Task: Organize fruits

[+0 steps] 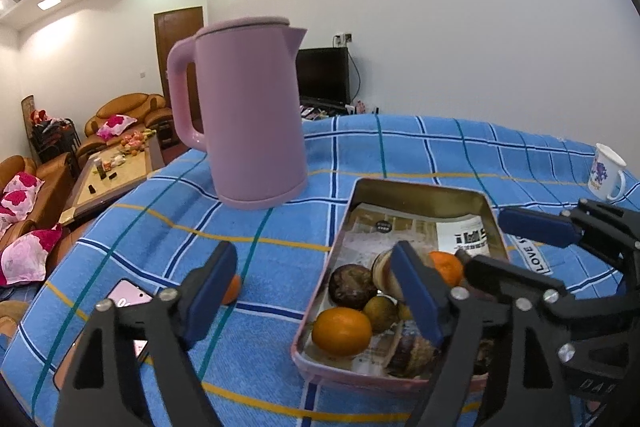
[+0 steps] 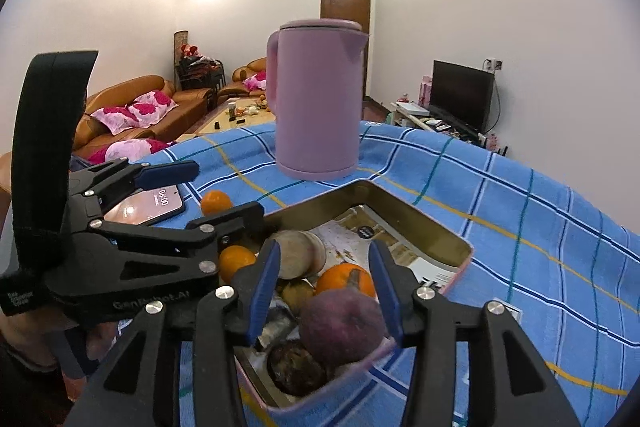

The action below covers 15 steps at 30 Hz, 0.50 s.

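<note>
A metal tin (image 1: 420, 187) (image 2: 400, 203), pink outside and lined with paper, holds several fruits: oranges (image 1: 342, 331) (image 2: 344, 279), dark brown ones (image 1: 352, 285) (image 2: 294, 367) and a purple fruit (image 2: 342, 323). My right gripper (image 2: 325, 291) (image 1: 486, 241) hangs over the tin's near corner, jaws apart. The purple fruit rests in the tin between them, with a gap at the left pad. My left gripper (image 1: 316, 291) (image 2: 228, 189) stands wide open over the tin's left edge. A loose orange (image 1: 233, 289) (image 2: 216, 202) lies on the cloth beside its left finger (image 1: 212, 291).
A pink kettle (image 1: 248, 115) (image 2: 316, 99) stands behind the tin on the blue checked cloth (image 1: 400, 147). A phone (image 1: 128, 299) (image 2: 148, 205) lies at the left near the table's edge. A white mug (image 1: 606, 173) stands far right. Sofas and a low table lie beyond.
</note>
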Available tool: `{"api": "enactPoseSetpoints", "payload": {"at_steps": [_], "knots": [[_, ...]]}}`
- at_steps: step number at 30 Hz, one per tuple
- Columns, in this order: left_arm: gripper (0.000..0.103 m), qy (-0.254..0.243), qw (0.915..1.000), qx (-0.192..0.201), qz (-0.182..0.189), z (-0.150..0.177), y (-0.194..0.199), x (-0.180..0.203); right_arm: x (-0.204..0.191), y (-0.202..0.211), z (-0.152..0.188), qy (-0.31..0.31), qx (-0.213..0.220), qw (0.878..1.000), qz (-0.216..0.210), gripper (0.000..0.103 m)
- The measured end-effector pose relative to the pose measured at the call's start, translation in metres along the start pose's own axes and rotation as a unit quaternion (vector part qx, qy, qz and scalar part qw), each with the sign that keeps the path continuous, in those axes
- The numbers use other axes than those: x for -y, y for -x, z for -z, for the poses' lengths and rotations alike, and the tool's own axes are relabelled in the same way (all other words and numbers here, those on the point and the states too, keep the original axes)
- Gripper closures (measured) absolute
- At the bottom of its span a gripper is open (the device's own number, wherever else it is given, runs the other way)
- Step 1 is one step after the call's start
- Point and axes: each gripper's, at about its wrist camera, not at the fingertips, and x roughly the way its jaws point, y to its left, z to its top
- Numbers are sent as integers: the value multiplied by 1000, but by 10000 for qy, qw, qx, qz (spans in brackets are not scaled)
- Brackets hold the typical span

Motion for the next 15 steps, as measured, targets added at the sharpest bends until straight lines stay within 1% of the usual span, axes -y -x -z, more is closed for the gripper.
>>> {"api": "enactPoseSetpoints", "payload": {"at_steps": [1,2,4,9,15], "knots": [[12,-3,10000,37,-11,-1,3,1,2,4,1,-4,9,10000,51,55],[11,-10,10000,83,-16,-1,6,2,6,9,2,-10,16,9999,129,55],[11,12,9999,147,33,-3,9,4,15,17,4,-87,30,9995,292,54],[11,-45,9997,197,97,-6,15,15,37,31,8,-380,68,9979,528,53],[8,-93,9995,263,113,-8,23,27,48,40,13,-566,61,9963,649,50]]}}
